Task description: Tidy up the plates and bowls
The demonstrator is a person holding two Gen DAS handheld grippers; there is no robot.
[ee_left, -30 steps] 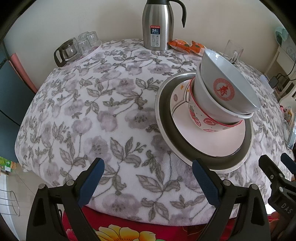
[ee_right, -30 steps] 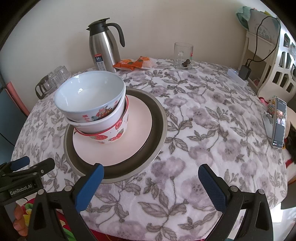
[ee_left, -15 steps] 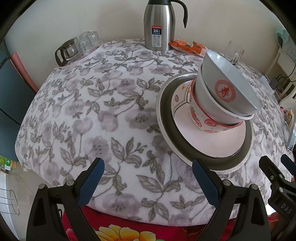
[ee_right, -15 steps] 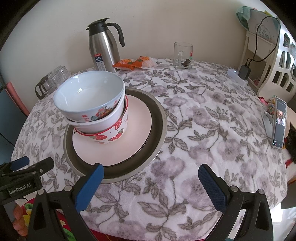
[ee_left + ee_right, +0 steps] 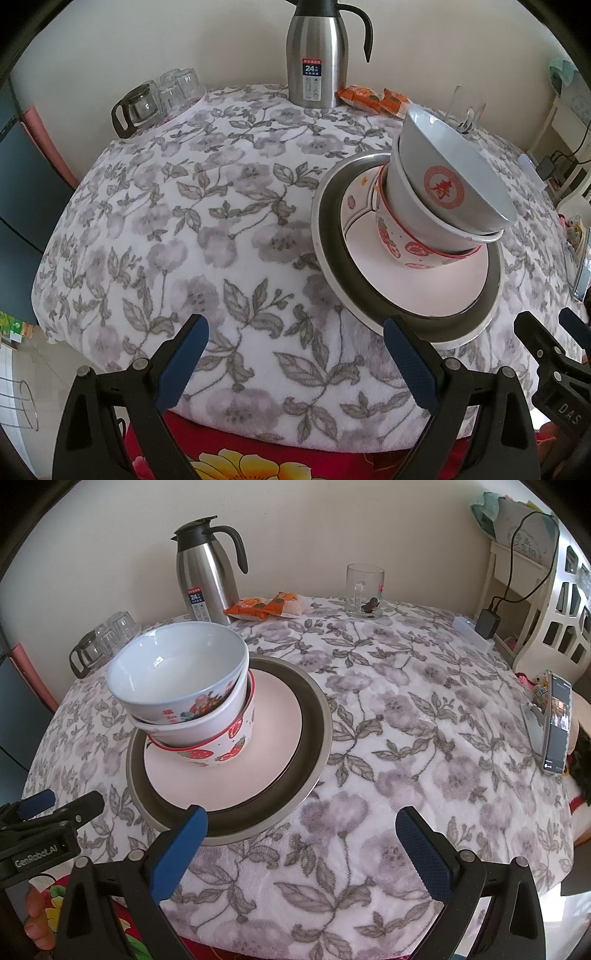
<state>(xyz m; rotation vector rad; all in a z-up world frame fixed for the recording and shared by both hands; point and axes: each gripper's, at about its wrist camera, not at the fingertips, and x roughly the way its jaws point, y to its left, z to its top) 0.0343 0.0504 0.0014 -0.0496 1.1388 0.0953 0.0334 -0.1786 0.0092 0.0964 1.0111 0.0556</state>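
A stack of three bowls [image 5: 443, 199] stands on a pink plate [image 5: 424, 288] inside a wide metal dish [image 5: 328, 258]. The top bowl [image 5: 173, 672] is white with a red emblem; the bottom bowl [image 5: 229, 746] has strawberries. The stack leans. It also shows in the right wrist view, on the pink plate [image 5: 266, 753] in the metal dish [image 5: 314, 738]. My left gripper [image 5: 295, 354] is open and empty at the table's near edge, left of the dish. My right gripper [image 5: 299, 845] is open and empty, just in front of the dish.
A steel thermos jug [image 5: 205, 583], orange snack packets [image 5: 266, 605] and a glass mug [image 5: 364, 590] stand at the table's back. Glass cups and a small glass pot [image 5: 155, 103] sit at the back left. A phone [image 5: 556, 723] lies at the right edge.
The left wrist view has shifted slightly; the table and stack sit a little lower in frame. Both grippers stay open, and the dishes have not moved.
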